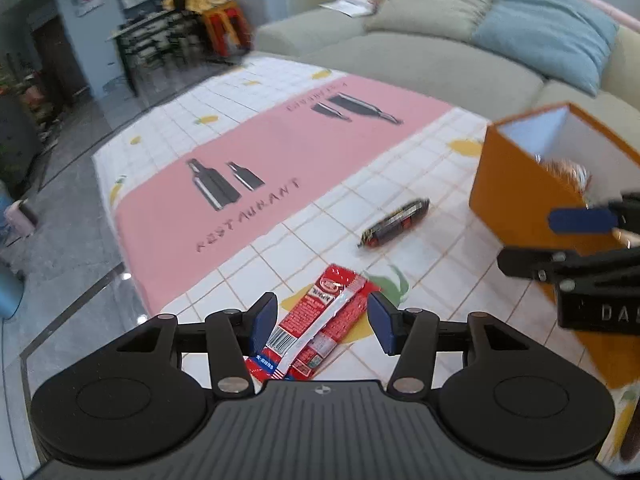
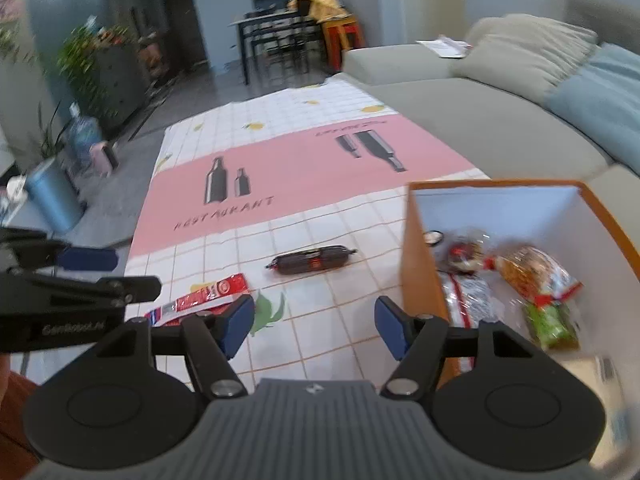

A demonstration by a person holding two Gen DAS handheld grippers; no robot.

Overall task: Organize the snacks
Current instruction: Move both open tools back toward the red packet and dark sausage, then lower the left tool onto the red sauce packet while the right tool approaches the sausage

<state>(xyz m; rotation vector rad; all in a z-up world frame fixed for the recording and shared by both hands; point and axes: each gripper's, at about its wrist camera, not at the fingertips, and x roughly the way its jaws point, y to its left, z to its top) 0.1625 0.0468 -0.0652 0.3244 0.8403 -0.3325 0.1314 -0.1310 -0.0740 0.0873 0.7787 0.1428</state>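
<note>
The left gripper (image 1: 322,322) hangs low over the near edge of the tablecloth (image 1: 280,152), fingers spread wide with nothing clamped; the red snack packet (image 1: 320,324) lies flat between them, its near end hidden under the gripper body, and whether the left pad touches it cannot be told. Further in, on the white checked strip, the dark sausage stick (image 1: 394,224) lies alone, apart from the packet and just left of the orange box (image 1: 516,200). The box stands at the right side of the cloth, top open, with several wrapped snacks (image 2: 536,276) on its white floor. The right gripper (image 2: 315,328) hovers beside the box's left wall, fingers wide apart and holding nothing, over bare checked cloth. The pink band beyond carries no objects out to the far edge, where the sofa (image 2: 480,120) borders it.
</note>
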